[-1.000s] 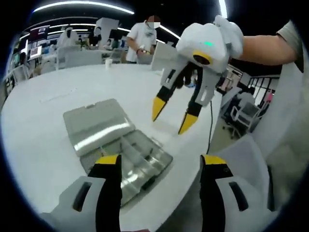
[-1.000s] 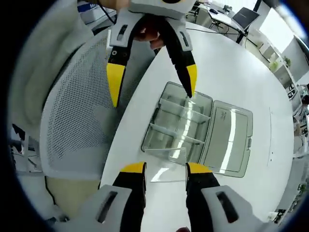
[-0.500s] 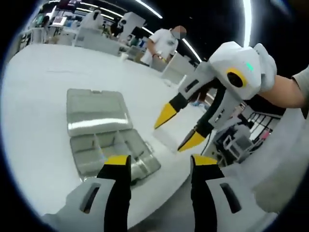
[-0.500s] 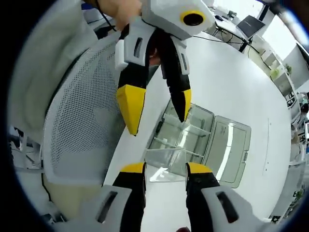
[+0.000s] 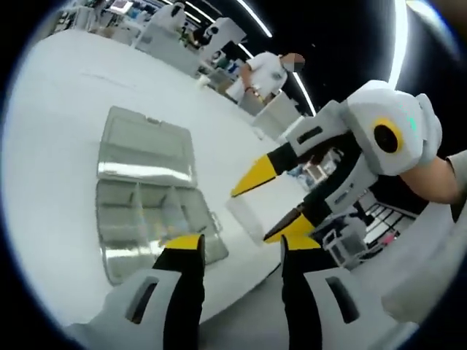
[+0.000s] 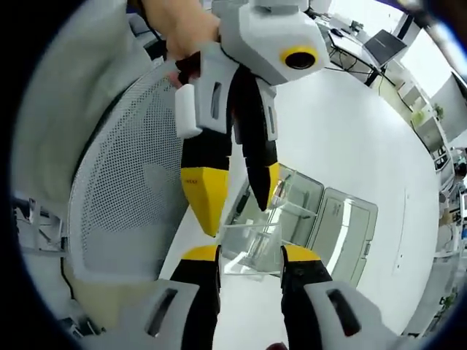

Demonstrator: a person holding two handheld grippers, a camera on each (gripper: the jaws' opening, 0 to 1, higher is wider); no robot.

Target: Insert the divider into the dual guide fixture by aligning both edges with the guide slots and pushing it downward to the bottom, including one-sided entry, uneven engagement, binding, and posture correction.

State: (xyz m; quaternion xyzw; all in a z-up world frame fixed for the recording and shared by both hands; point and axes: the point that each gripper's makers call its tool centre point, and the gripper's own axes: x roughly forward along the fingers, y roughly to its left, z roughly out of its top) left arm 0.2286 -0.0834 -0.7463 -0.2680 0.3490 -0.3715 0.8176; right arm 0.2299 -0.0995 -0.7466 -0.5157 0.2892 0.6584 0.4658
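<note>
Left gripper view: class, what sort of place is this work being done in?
Probably a shared lab or open office: a large white table, more white desks behind where a person stands, long ceiling strip lights, and a mesh office chair.

Right gripper [image 6: 249,254] fingers clamped, left gripper [image 5: 239,243] fingers parted, tips close together.

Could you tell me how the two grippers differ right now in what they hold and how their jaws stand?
The right gripper grips a clear divider between its jaws; the left gripper holds nothing. The right gripper's jaws are closed onto the divider's edges, while the left gripper's jaws stand open with a bare gap. Both have yellow-tipped black jaws on white bodies, and both hang above the open clear compartment box on the white table.
</note>
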